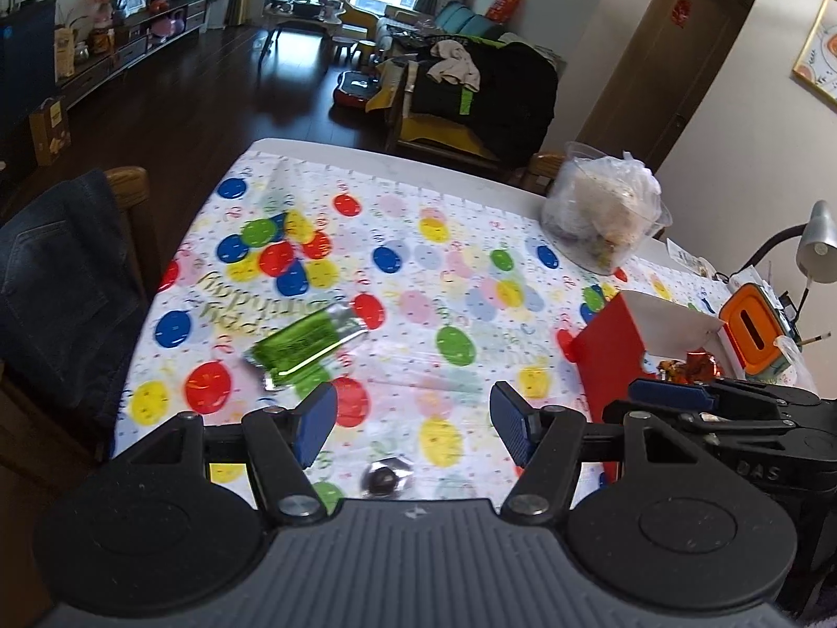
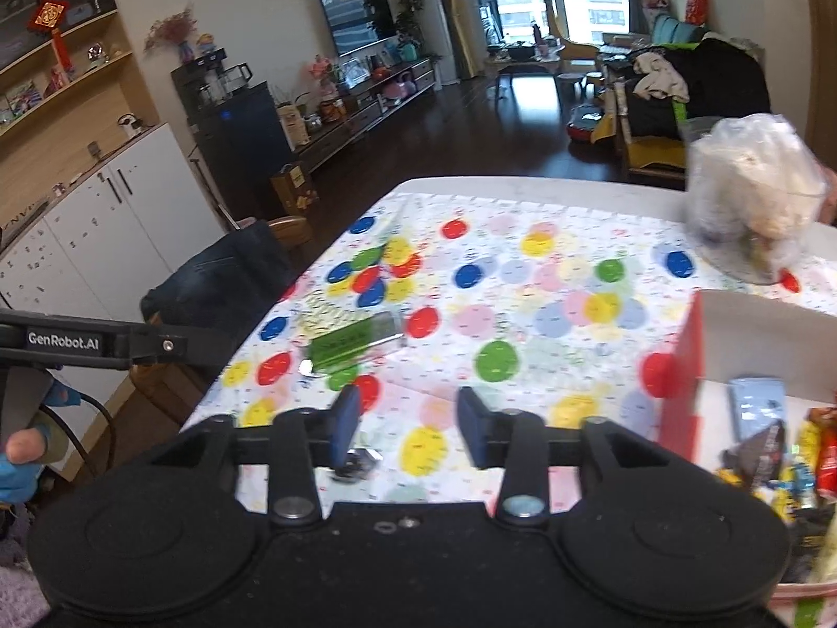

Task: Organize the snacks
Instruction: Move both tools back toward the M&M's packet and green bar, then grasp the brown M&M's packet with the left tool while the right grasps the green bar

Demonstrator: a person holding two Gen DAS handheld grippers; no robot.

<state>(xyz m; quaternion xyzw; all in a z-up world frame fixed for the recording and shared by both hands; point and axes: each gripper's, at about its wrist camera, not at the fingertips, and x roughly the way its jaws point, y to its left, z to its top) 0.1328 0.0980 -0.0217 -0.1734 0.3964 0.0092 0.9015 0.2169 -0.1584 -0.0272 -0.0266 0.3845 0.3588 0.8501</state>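
Observation:
A green foil snack packet (image 1: 306, 349) lies on the balloon-print tablecloth (image 1: 418, 282), just ahead and left of my open, empty left gripper (image 1: 413, 421). A small silver-wrapped dark candy (image 1: 384, 479) lies under that gripper. In the right wrist view the green packet (image 2: 353, 344) lies ahead left of my open, empty right gripper (image 2: 408, 426), and the silver candy (image 2: 358, 463) sits by its left finger. A red and white box (image 2: 696, 366) at the right holds several snacks (image 2: 784, 450). The box also shows in the left wrist view (image 1: 612, 366).
A clear plastic bag of snacks (image 1: 607, 214) stands at the table's far right, seen too in the right wrist view (image 2: 753, 199). An orange-lidded container (image 1: 753, 329) and a lamp (image 1: 818, 243) stand at right. A chair with jeans (image 1: 68, 282) is at the left edge.

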